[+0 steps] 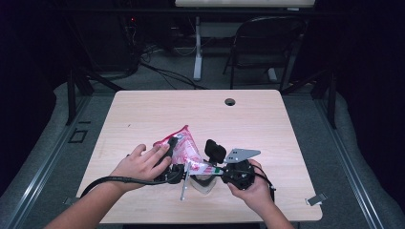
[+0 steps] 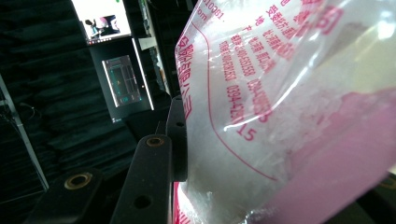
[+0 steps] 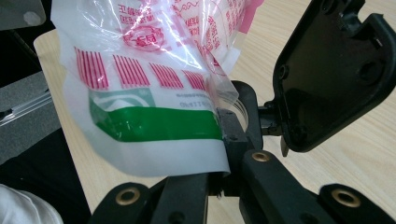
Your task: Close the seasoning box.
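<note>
A clear plastic bag with pink and red print is held up over the wooden table, between the person's two hands. My left gripper is shut on its upper part; in the left gripper view one black jaw presses the printed film of the bag, with the left gripper closed against it. My right gripper is shut on the bag's lower corner. In the right gripper view, the right gripper pinches the bag by its green-striped edge. A black flat piece stands beside the jaws.
A cable hole sits near the table's far edge. Behind the table stand a folding chair and a white desk leg. A metal clip lies at the front right corner. A lit monitor hangs in the dark background.
</note>
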